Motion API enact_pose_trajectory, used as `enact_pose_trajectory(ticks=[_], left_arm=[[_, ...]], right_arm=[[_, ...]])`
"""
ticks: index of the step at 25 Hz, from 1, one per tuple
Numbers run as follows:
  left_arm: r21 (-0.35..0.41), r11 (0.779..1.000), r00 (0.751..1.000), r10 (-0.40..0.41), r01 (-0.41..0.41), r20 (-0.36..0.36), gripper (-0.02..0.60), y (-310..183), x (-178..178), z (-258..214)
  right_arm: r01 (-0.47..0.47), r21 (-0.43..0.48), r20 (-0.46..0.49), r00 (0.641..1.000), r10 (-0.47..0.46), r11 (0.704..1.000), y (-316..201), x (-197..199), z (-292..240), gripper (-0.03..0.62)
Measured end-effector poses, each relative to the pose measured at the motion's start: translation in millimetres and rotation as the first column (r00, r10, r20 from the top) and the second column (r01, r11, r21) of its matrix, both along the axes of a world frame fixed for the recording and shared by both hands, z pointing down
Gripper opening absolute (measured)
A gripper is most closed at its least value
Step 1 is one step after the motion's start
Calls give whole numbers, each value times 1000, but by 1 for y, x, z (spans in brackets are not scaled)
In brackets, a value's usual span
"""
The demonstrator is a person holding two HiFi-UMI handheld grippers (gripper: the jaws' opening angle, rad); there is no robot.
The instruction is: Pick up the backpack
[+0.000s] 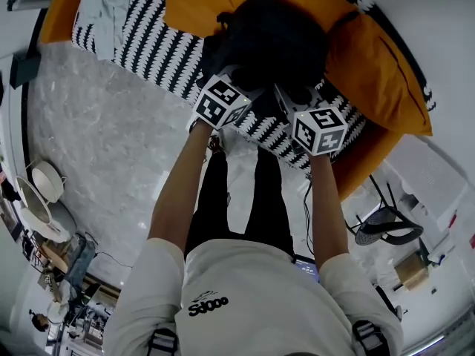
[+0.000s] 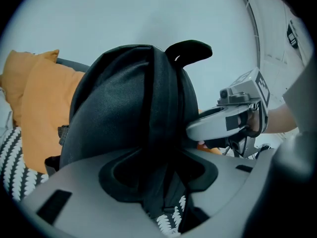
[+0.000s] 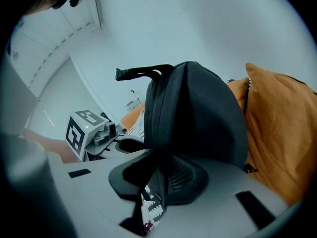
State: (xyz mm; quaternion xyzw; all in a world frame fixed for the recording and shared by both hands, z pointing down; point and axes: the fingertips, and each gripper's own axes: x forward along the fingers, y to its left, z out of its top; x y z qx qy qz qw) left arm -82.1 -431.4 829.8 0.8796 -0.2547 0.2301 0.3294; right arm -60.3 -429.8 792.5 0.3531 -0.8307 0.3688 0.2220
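A black backpack (image 1: 271, 43) stands upright on a bed with a black-and-white patterned cover (image 1: 152, 39). It leans by orange pillows (image 1: 375, 65). My left gripper (image 1: 241, 80) is at its near left side. In the left gripper view the backpack (image 2: 129, 98) fills the middle, and my left gripper (image 2: 159, 182) is shut on a fold of its black fabric. My right gripper (image 1: 293, 95) is at its near right side. In the right gripper view the backpack (image 3: 203, 108) has its top handle (image 3: 143, 72) sticking out, and my right gripper (image 3: 157, 182) is shut on a strap edge.
Grey marble floor (image 1: 96, 147) lies left of the bed. A floor fan (image 1: 386, 227) and cables sit at the right, and white round objects (image 1: 41, 191) at the left. The person's legs stand against the bed's near edge.
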Motion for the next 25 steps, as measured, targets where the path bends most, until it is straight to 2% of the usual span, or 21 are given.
enact_pose_trajectory(ticks=[5,14,19,25], left_arm=[[8,1000,997,18,-18,71,164,4,0,1],[9,999,992,45,-47,121,126,25,-6,-17],[46,997,991,57,-63,120,90,47,-13,-41],[85,996,995,28,-36,95,58,73,-23,-71]], right_arm=[[-1,9,1,1000,1,1000,11,1,-10,75],[-33,24,-40,999,34,999,31,4,-33,66],[-47,43,-67,997,50,998,47,4,-54,61],[-78,77,-72,994,83,994,72,2,-78,60]])
